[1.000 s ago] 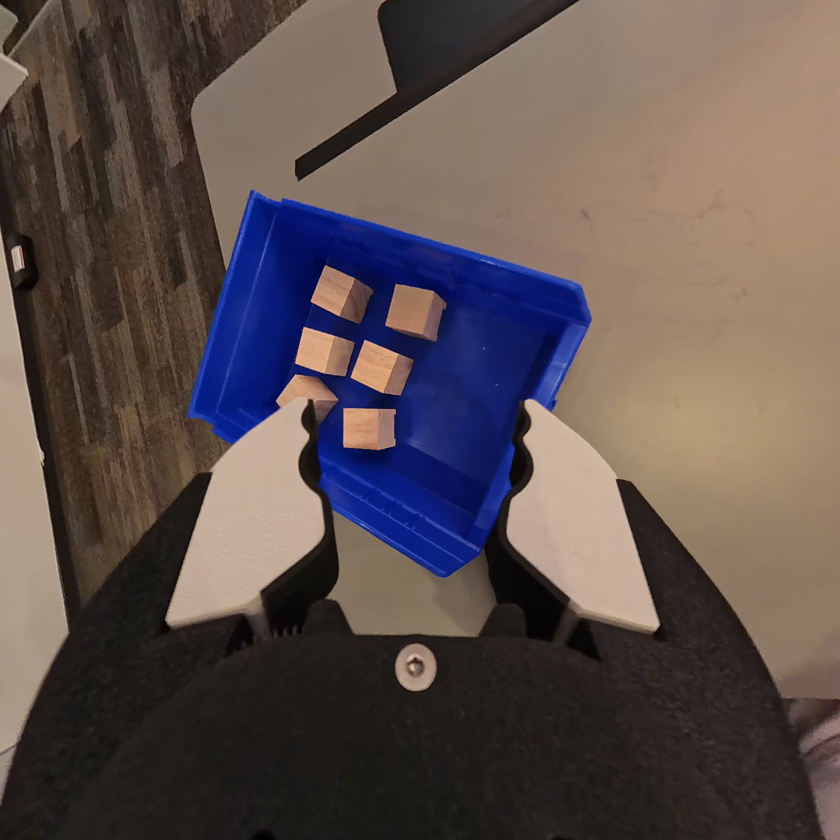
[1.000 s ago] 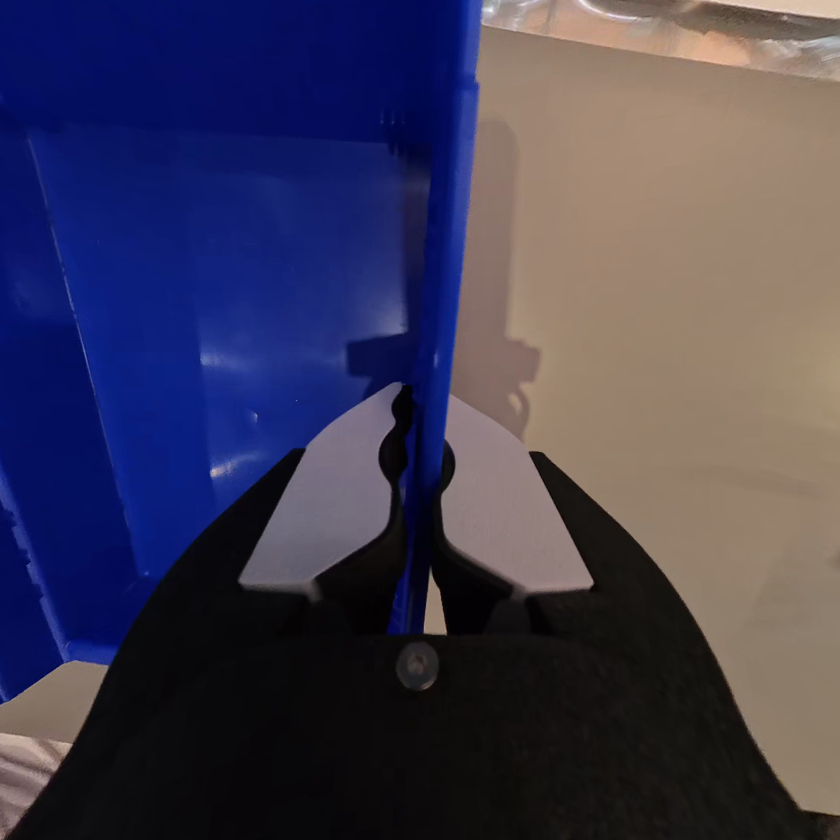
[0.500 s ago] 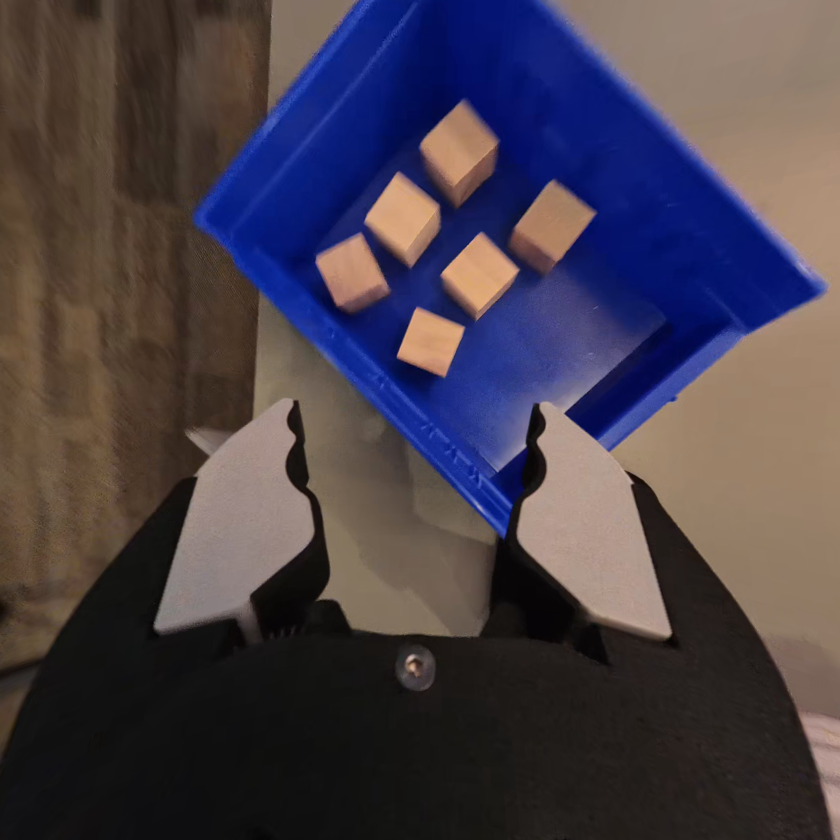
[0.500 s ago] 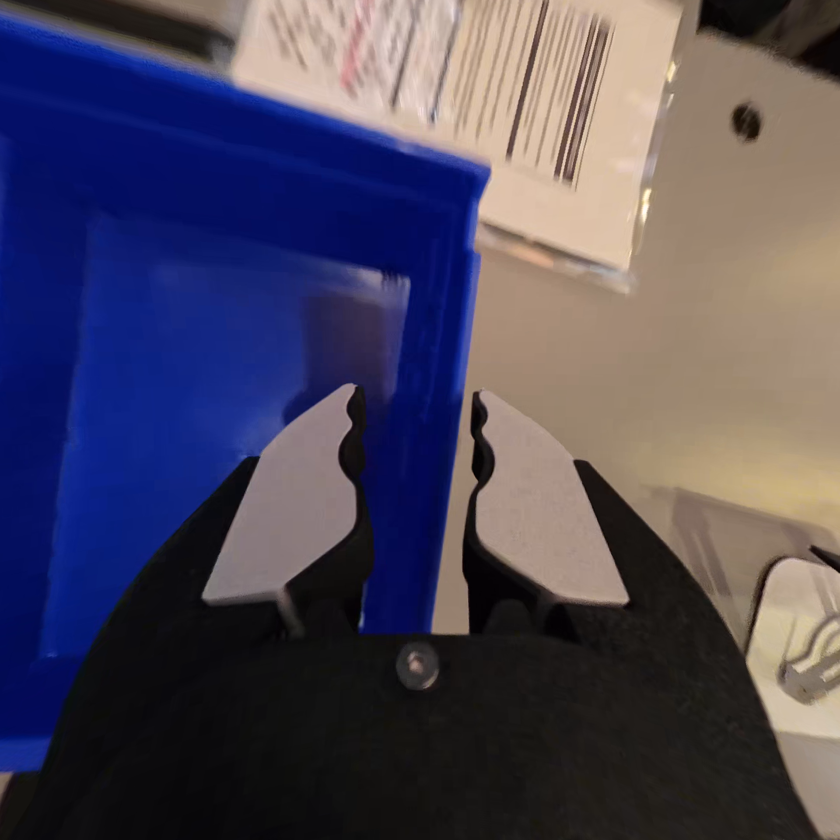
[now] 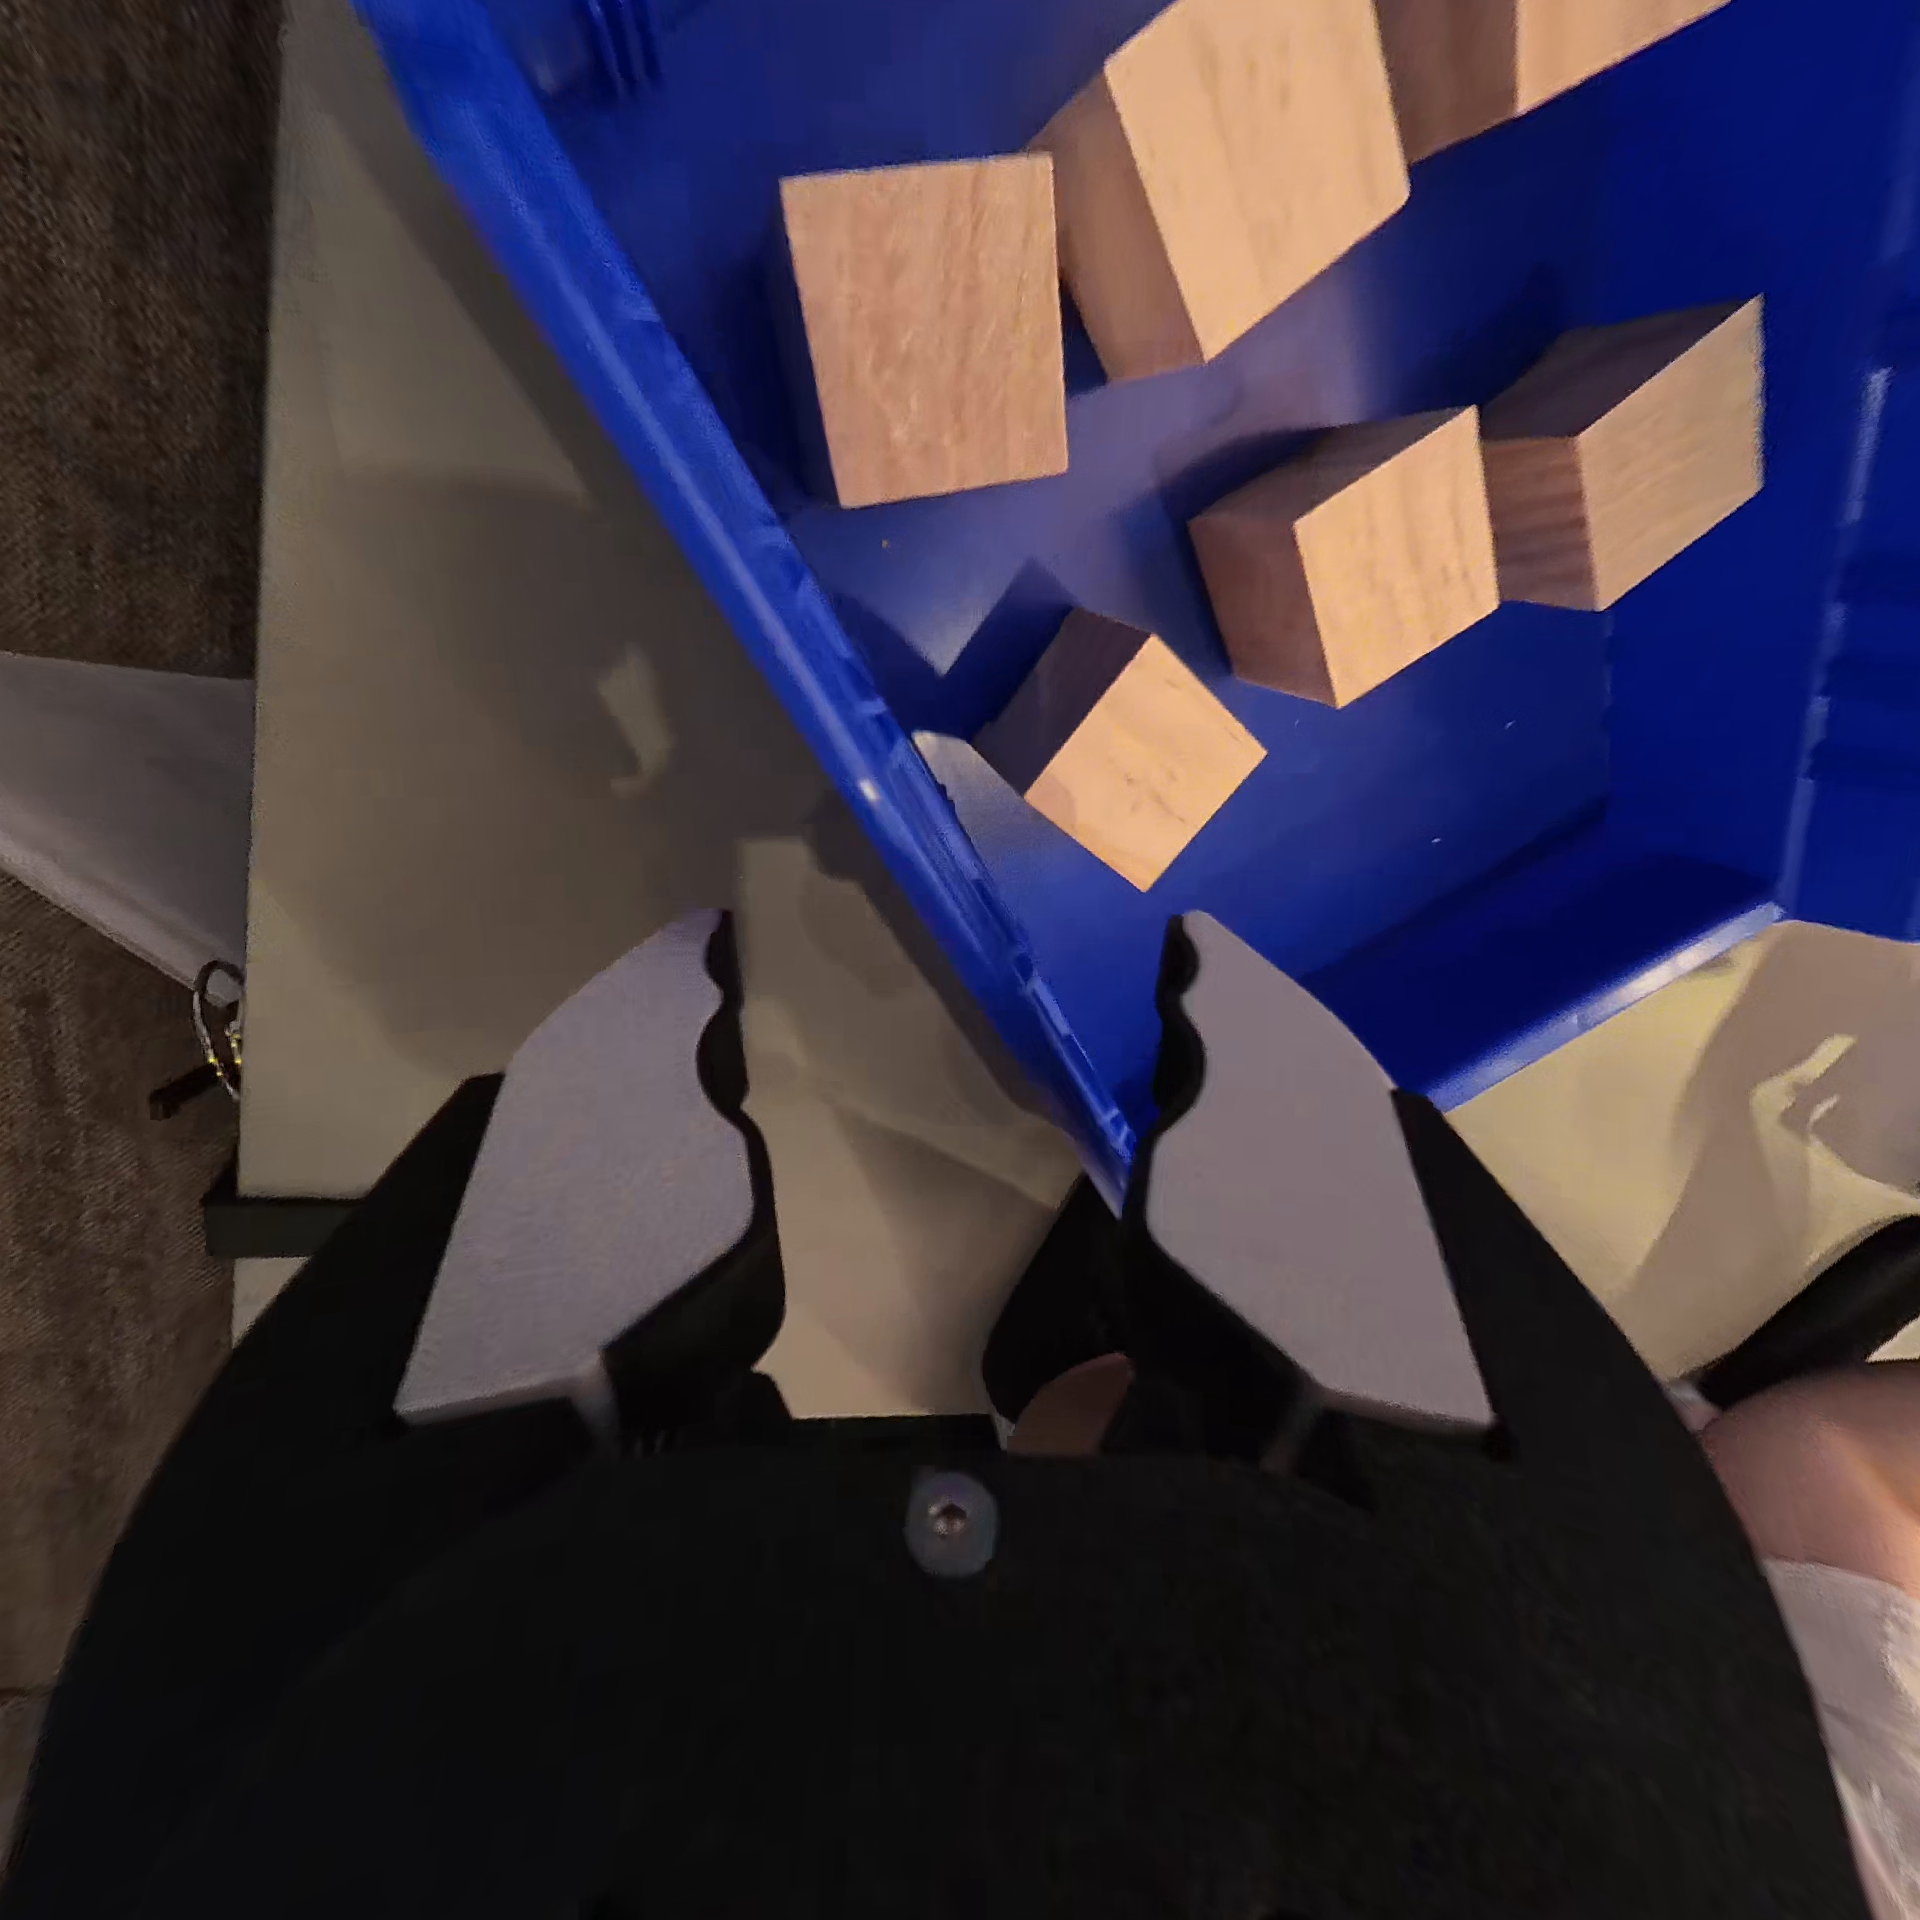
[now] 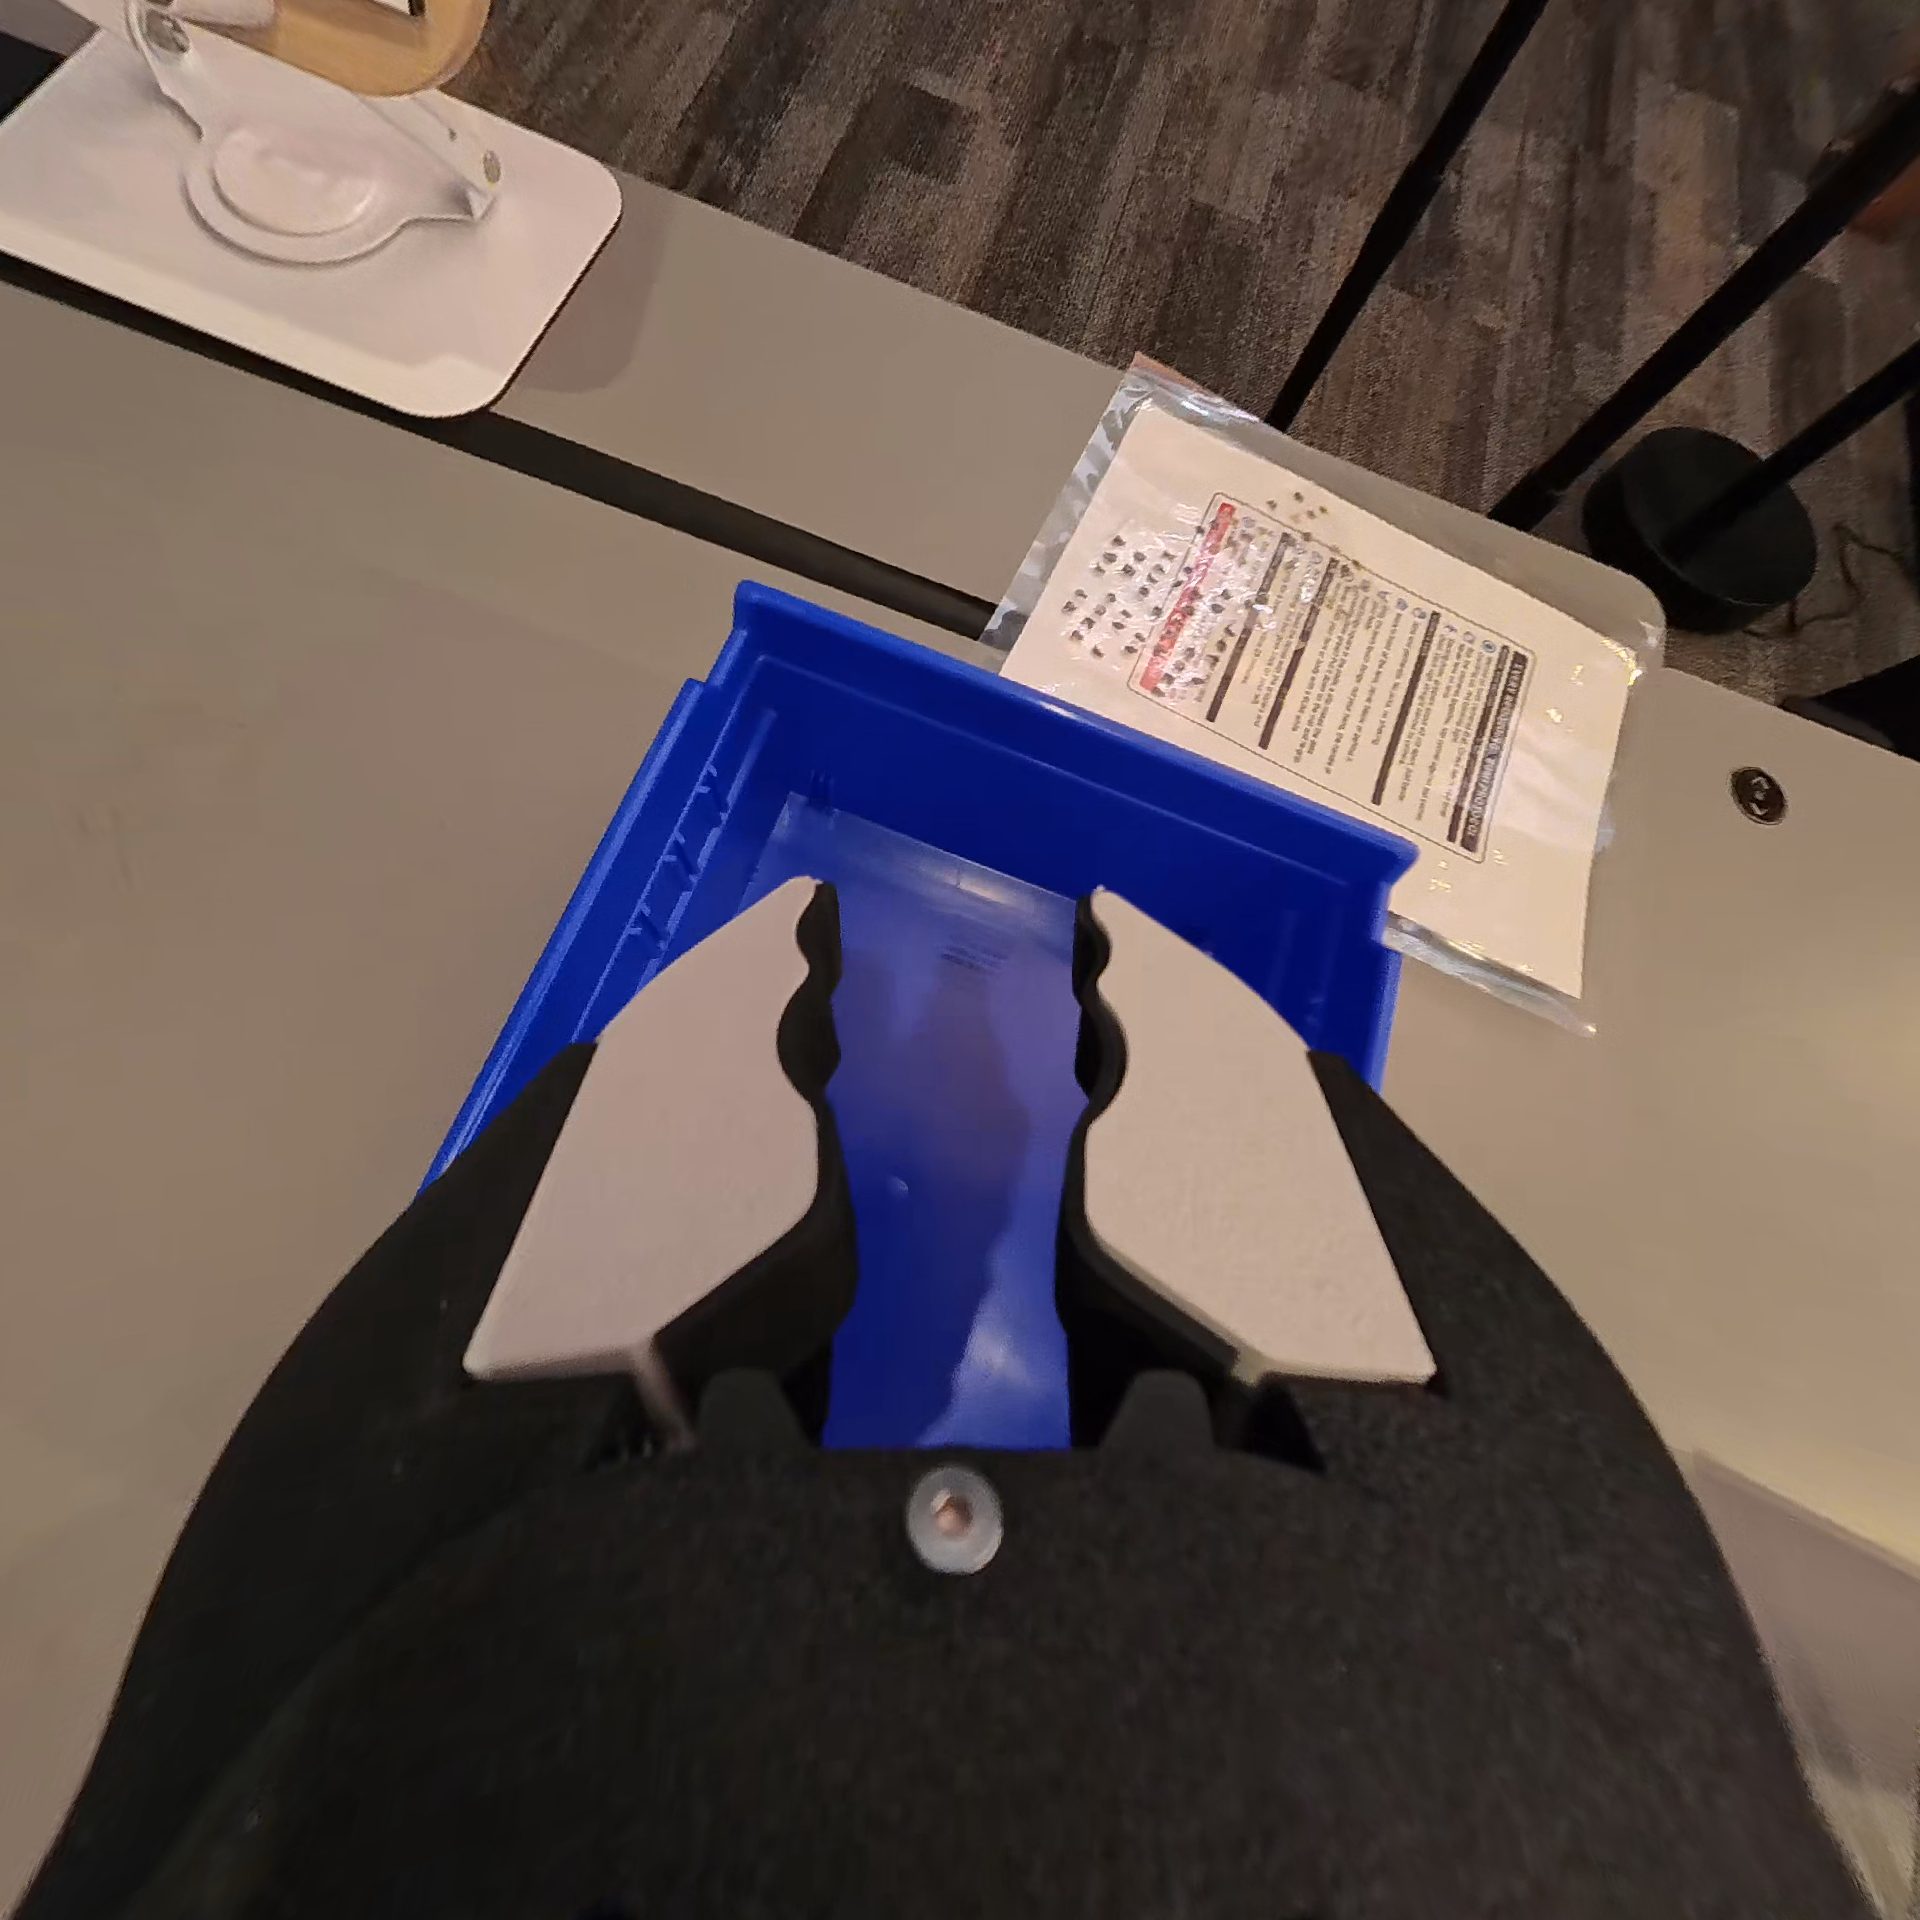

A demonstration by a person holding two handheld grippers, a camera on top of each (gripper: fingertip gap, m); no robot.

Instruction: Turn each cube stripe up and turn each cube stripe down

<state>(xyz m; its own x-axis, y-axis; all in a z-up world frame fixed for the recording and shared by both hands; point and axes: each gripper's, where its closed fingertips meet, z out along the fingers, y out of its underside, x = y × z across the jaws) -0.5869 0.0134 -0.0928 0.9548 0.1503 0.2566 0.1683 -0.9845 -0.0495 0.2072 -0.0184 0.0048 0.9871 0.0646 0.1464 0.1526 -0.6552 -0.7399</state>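
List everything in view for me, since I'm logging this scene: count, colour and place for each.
wooden cubes: at least five in view, pale wood with darker sides, inside the bin, no stripe visible
bin: one, blue, on the table
table: grey, beneath everything
printed sheet in clear bag: one, white, on the table beyond the bin
tray: one, white, on a far table, carrying a clear stand
floor: dark wood-pattern, beyond the table
left gripper: black with grey jaws, open, astride the bin's corner
right gripper: black with grey jaws, open, above the bin
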